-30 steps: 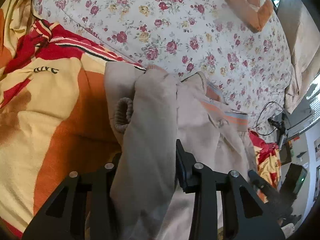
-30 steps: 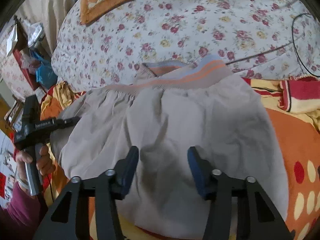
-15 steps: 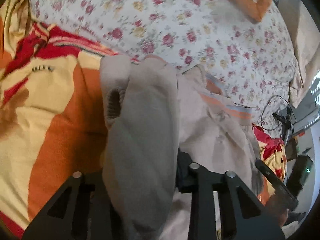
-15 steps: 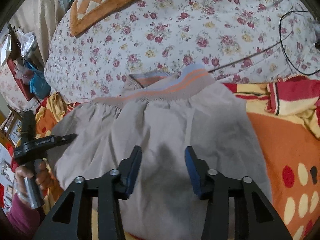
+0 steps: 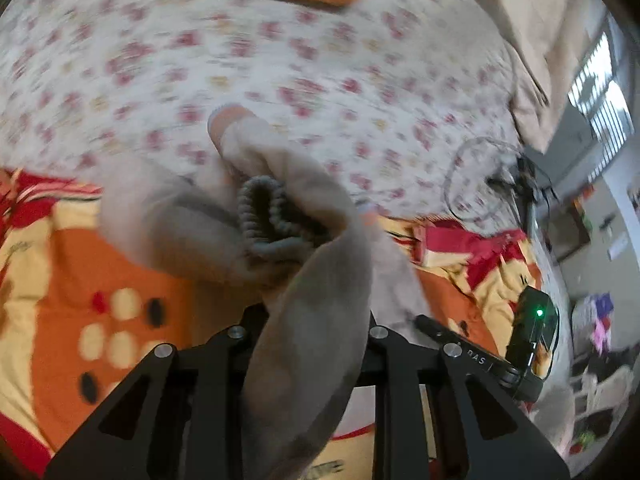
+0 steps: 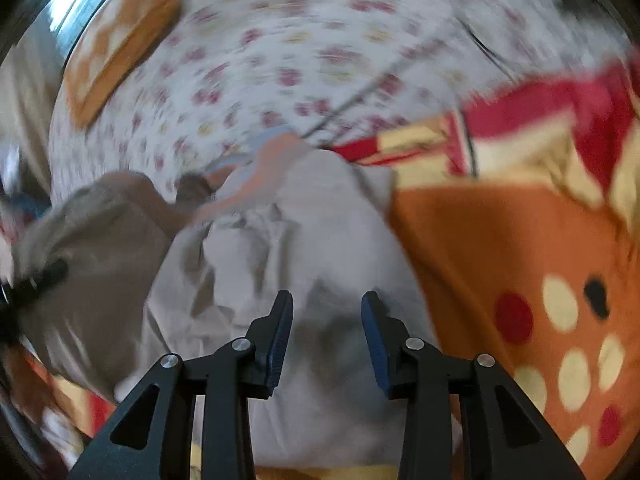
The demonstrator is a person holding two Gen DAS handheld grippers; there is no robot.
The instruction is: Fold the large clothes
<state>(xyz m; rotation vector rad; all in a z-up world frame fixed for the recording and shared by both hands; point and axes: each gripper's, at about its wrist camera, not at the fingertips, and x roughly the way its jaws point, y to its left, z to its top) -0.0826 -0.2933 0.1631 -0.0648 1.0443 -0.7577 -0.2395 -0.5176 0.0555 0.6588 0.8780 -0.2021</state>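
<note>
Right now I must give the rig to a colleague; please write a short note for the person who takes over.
Left claw: shut on the sleeve of the grey sweatshirt, lifted above the orange blanket.
Right claw: open, holds nothing, hovering over the sweatshirt's body.
Done: the sleeve is picked up. The sweatshirt lies bunched, its striped hem toward the floral sheet.
Left: lay the sleeve across the body, then fold the rest.
</note>
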